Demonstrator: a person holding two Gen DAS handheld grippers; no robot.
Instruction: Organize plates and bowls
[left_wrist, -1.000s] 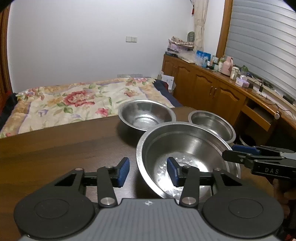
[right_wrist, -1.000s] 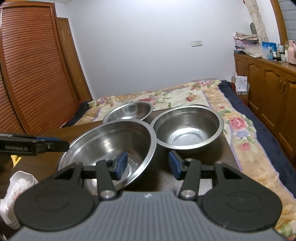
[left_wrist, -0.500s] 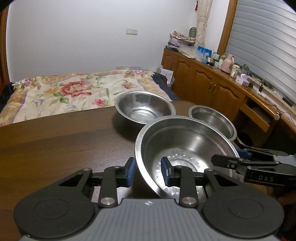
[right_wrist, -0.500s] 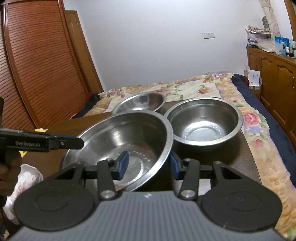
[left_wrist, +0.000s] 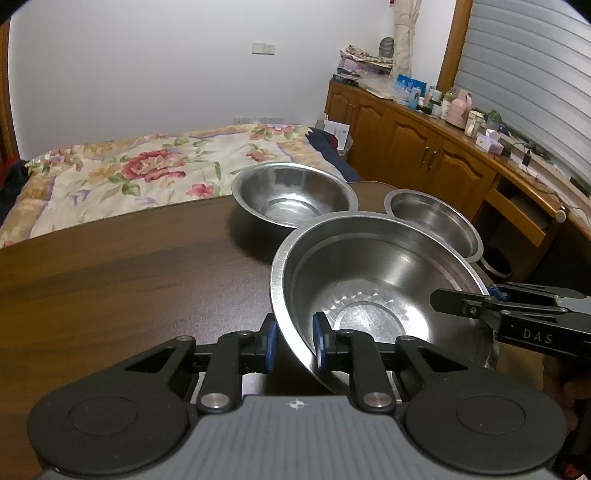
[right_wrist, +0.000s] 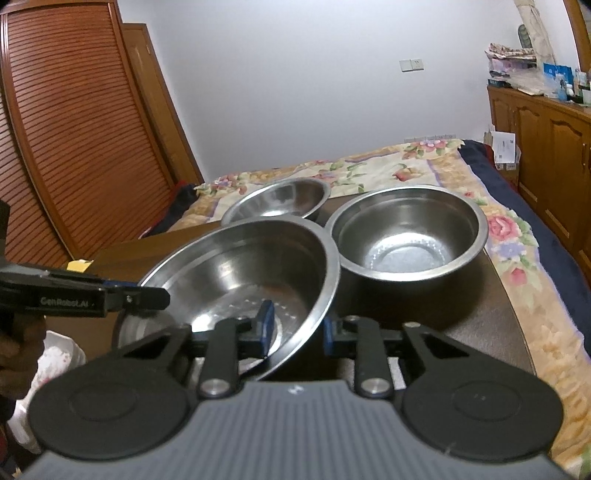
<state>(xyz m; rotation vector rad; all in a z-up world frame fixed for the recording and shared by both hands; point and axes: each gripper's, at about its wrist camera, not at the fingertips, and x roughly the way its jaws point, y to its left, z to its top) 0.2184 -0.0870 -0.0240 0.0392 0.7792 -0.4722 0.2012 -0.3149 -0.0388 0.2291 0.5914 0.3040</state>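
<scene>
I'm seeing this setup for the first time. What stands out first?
A large shiny steel bowl sits nearest on the dark wooden table, its rim pinched by the left gripper and the right gripper. Two smaller steel bowls sit behind it.

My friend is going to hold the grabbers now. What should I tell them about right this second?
Left gripper: pinching the near left rim of the big steel bowl.
Right gripper: clamped on that bowl's right rim. The bowl looks tipped, possibly lifted.
Two other steel bowls sit upright and separate on the wooden table: a wide one at the back, a deeper one on the right.
Done: big bowl gripped by both. Left: nothing is stacked yet; the bowls still need gathering together.
</scene>
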